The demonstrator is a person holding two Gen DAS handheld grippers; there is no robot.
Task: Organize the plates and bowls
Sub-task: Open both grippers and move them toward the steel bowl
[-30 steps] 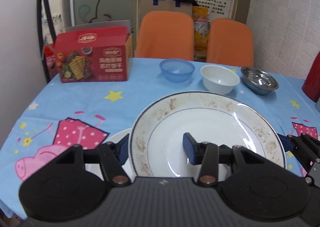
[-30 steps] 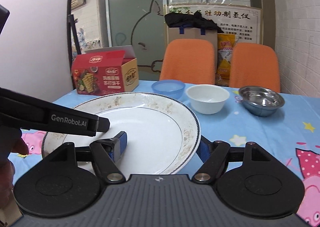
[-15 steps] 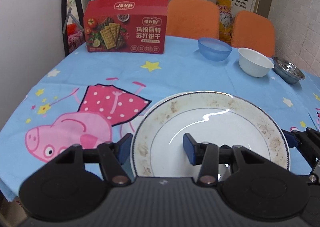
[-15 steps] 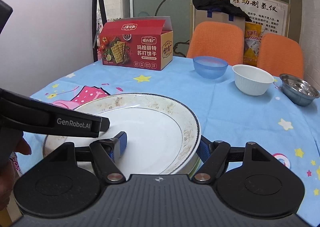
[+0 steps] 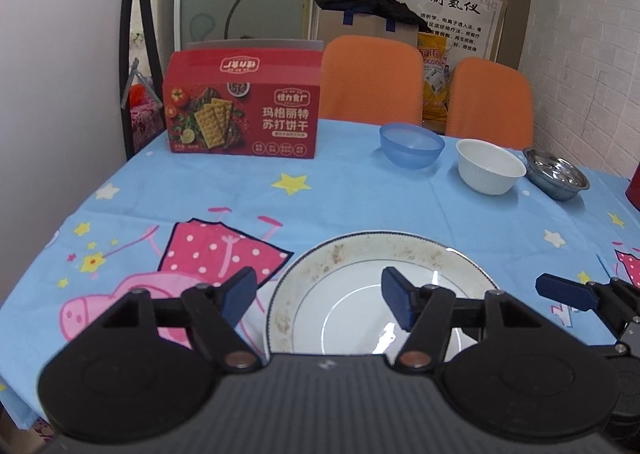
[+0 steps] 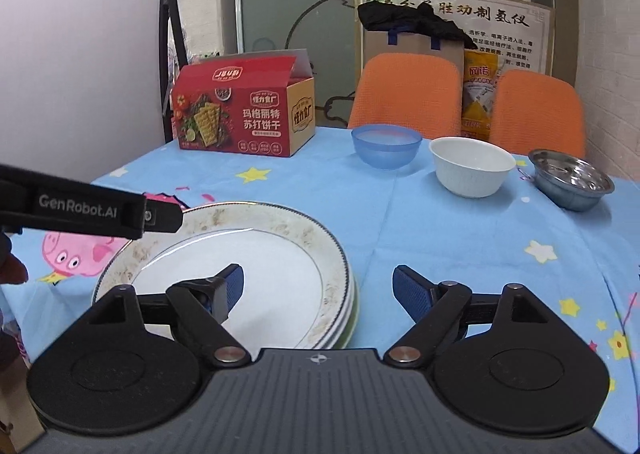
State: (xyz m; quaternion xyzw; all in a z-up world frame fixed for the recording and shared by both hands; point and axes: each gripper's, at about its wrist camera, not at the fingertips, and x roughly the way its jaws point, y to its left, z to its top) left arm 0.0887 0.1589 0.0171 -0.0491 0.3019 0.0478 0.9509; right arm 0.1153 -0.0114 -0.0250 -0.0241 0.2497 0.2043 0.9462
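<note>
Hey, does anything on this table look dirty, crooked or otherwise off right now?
Yes: the top plate of the stack near the grippers has brownish smears around its rim, so it looks unwashed. The red cracker box stands with its flap open. The three bowls look upright and unspilled.

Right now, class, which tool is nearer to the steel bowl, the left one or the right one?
Right. The right tool straddles the plate stack's right rim, the side towards the steel bowl. The left tool straddles the stack's left rim, farther from the bowl.
</note>
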